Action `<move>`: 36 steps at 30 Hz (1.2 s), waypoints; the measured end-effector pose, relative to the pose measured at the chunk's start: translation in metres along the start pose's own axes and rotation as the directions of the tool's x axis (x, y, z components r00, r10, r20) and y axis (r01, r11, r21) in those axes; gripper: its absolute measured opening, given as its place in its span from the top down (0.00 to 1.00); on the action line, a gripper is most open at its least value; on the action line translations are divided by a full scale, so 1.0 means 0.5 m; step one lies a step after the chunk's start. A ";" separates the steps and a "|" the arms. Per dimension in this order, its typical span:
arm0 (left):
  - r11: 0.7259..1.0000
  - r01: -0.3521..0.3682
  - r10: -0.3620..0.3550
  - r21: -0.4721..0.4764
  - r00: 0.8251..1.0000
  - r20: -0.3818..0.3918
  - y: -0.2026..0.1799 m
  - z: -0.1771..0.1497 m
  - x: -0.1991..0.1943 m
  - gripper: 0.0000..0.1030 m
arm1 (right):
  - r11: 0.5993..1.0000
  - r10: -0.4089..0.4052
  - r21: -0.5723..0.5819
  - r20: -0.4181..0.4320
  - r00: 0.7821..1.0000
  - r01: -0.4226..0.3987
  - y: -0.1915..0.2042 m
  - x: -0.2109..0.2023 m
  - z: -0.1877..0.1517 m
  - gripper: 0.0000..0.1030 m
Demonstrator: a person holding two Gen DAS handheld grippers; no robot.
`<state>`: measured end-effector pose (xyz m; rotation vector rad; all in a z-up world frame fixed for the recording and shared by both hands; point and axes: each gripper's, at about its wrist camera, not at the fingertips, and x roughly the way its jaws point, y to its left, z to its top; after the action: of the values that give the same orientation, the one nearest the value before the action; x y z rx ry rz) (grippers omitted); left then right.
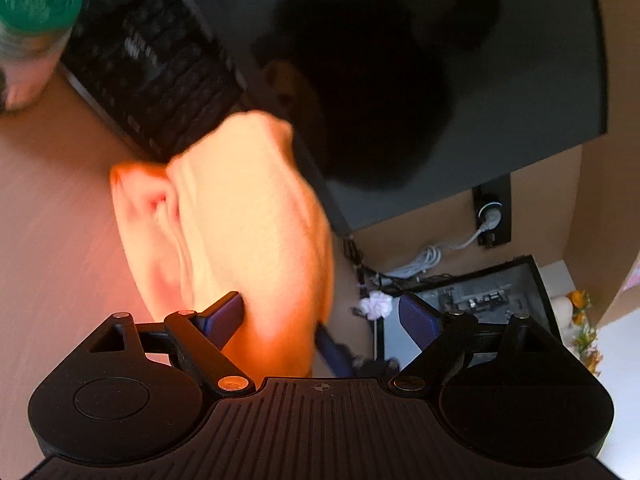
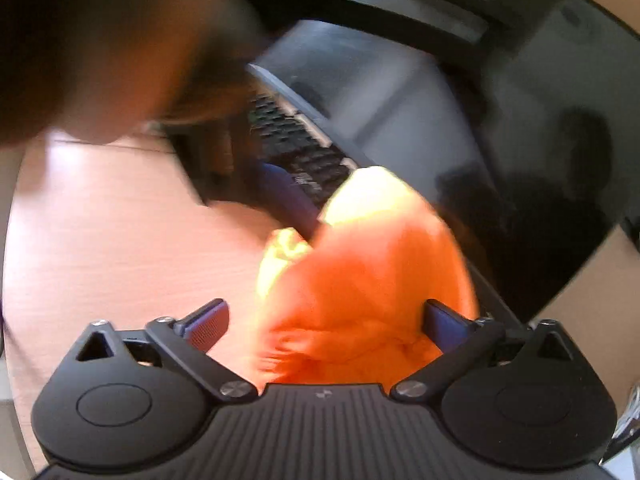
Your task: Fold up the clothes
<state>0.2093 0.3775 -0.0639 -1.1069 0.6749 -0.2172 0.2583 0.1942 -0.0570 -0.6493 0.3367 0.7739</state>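
Note:
An orange garment (image 1: 248,220) hangs bunched in front of my left gripper (image 1: 324,316), whose blue-padded fingers (image 1: 224,316) stand wide apart with the cloth draped between them. In the right wrist view the same orange garment (image 2: 368,276) lies between the open fingers of my right gripper (image 2: 324,316), close to the camera; its upper folds look pale yellow. Both views are motion-blurred. Whether either gripper pinches the cloth is not shown.
A black keyboard (image 1: 152,60) and a large dark monitor (image 1: 400,60) stand on the light wooden desk (image 1: 52,220). A green-capped bottle (image 1: 36,0) is at top left. Below the desk edge are cables (image 1: 424,260), a wall socket and a computer case (image 1: 480,296).

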 end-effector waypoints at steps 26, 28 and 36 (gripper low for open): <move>0.993 -0.044 0.046 -0.114 0.999 0.021 0.056 0.049 0.111 0.08 | 0.650 -0.032 -0.757 0.060 0.998 0.067 0.048 0.042 -0.188 0.66; 0.992 -0.072 0.074 -0.099 0.997 0.017 0.056 0.053 0.130 0.08 | 0.727 0.001 -0.686 0.018 1.000 0.011 0.029 0.033 -0.161 0.65; 0.996 -0.078 0.081 -0.053 0.995 0.055 0.046 0.079 0.103 0.08 | 0.958 0.235 -0.161 -0.026 0.972 -0.237 0.011 -0.017 -0.001 0.76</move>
<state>0.2696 0.3929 -0.0935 -1.1289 0.6747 -0.1004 0.2483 0.1924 -0.0553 -0.7748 0.3637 1.0360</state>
